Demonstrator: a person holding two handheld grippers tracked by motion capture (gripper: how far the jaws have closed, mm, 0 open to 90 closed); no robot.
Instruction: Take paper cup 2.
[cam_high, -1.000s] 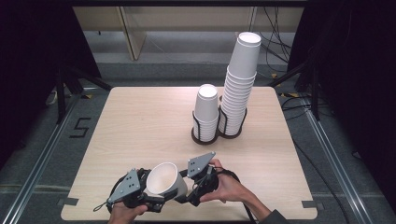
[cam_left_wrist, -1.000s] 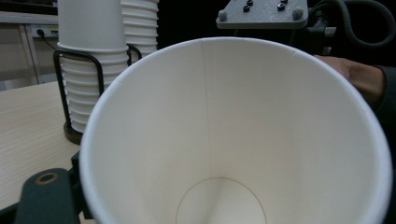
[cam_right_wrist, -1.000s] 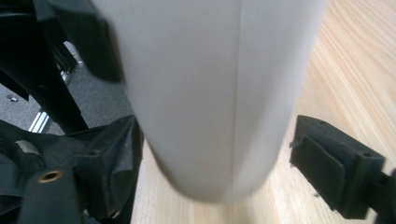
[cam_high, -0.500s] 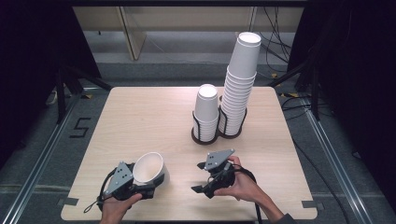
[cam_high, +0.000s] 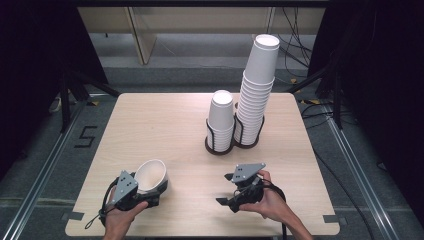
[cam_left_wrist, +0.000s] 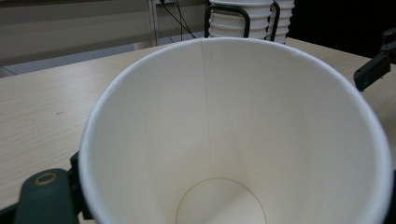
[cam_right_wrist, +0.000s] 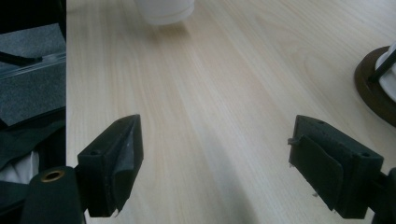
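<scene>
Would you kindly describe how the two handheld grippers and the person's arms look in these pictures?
Both the left gripper and the right gripper are dark, near-black tools, each topped by a grey three-cornered plate with small dark holes. The right gripper's jaws are blocky black pieces with flat pads, and a brass-coloured ring sits at one jaw's base. A thin black cable trails from the left gripper. The forearms are bare, no sleeves visible.

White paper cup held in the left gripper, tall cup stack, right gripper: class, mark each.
White paper cup (cam_high: 150, 175), high view, inner wall.
Tall cup stack (cam_high: 257, 95), high view, side.
Right gripper (cam_right_wrist: 217, 163), right gripper view, between fingers.
</scene>
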